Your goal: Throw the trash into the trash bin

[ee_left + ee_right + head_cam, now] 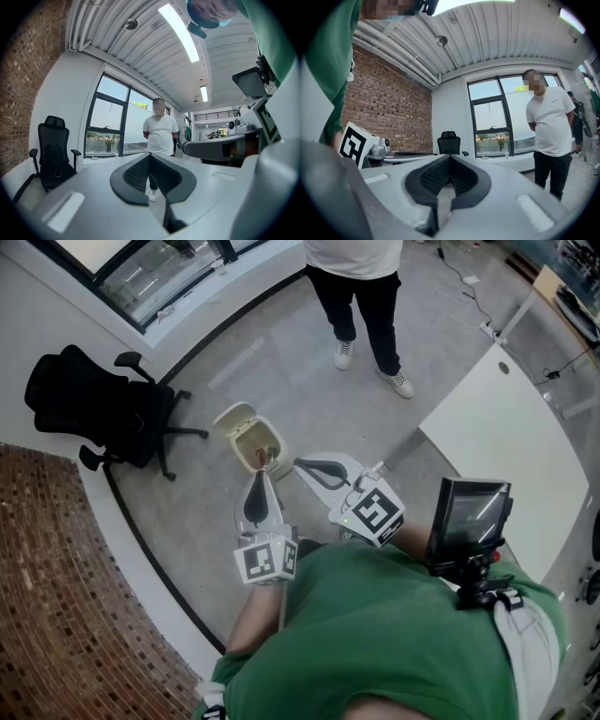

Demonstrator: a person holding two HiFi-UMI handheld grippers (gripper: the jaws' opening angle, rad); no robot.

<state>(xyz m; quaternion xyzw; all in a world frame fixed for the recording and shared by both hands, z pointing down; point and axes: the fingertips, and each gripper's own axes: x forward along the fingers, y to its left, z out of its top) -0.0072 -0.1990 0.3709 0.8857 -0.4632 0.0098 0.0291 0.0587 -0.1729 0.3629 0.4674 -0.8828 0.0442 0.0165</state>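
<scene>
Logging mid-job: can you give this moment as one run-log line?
left gripper: shut, empty | right gripper: shut, empty | trash bin: open, just ahead

The trash bin [249, 439] is small and cream-coloured, and it stands upright on the grey floor [281, 362]. Its lid [233, 415] is open and leans back. Inside it lies some trash [265, 457], brownish with a little green.

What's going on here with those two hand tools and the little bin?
A person in a green shirt holds a gripper in each hand, pointed toward an open trash bin on the floor. The left gripper and the right gripper are both shut with nothing between the jaws. Another person stands beyond the bin.
</scene>
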